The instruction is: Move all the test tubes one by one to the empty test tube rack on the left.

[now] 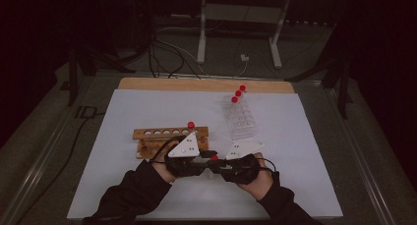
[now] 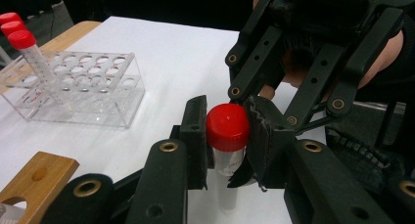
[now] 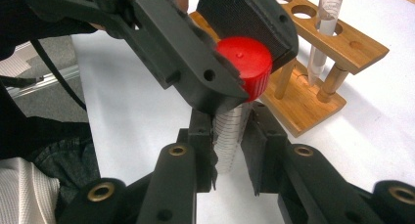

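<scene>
left gripper (image 2: 227, 141): jaws pinch red screw cap (image 2: 228, 126) of clear graduated plastic tube (image 3: 230, 136) | right gripper (image 3: 229, 148): jaws clamp tube body below, likely steadying it for uncapping | beyond: wooden hole rack (image 3: 313, 82); farther: clear acrylic rack (image 2: 78, 92) on bench

Wooden rack (image 1: 169, 139) sits mid-table, left of the clear rack (image 1: 239, 118), which lies farther back. Capped tube (image 1: 214, 158) is near, right of the wooden rack, between left gripper (image 1: 205, 156) and right gripper (image 1: 220, 163).
</scene>
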### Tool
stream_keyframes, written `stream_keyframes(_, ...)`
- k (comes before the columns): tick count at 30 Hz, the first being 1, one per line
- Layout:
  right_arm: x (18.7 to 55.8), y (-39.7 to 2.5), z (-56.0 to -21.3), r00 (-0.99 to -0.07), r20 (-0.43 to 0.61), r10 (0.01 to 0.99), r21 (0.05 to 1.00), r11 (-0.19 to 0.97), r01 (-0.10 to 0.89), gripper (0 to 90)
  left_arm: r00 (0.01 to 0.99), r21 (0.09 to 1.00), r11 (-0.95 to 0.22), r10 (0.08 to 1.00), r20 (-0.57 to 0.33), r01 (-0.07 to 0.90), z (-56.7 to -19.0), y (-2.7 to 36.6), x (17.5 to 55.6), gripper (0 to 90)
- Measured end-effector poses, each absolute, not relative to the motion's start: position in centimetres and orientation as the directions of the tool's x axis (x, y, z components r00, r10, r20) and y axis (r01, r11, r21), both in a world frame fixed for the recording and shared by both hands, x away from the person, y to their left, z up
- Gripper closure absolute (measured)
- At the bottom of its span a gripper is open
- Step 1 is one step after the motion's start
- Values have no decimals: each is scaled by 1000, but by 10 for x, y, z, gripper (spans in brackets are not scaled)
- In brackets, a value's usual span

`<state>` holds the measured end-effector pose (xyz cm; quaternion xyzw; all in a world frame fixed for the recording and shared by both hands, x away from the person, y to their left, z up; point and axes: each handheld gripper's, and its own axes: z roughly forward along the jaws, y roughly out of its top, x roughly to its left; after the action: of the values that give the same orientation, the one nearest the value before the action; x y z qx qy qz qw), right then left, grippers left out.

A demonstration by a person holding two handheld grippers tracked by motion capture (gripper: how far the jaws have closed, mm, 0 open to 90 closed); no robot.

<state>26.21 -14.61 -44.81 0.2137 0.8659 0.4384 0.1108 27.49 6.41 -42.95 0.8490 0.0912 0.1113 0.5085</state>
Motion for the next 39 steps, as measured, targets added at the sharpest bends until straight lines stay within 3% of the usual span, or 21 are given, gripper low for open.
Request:
stream_keyframes(6,262,-147,-447,-880,-22,475,815,518,260,736,956,884,-466,276,104,39,-426,64,275,718)
stream_keyframes(12,261,-149,-446,-870,-33,491,820,512,257,629,940,899,-436,323,112,42,-417,76,279,718)
stream_keyframes(30,265,-166,-443,-837,29,546,849,429,309,141,869,913,-403,472,150,61,-393,123,290,718)
stream_keyframes(35,264,-169,-442,-836,33,548,853,420,309,35,847,915,-399,505,165,59,-386,132,297,718)
stream_keyframes(39,265,-170,-441,-825,34,564,859,406,313,0,833,918,-391,527,167,63,-383,136,305,718)
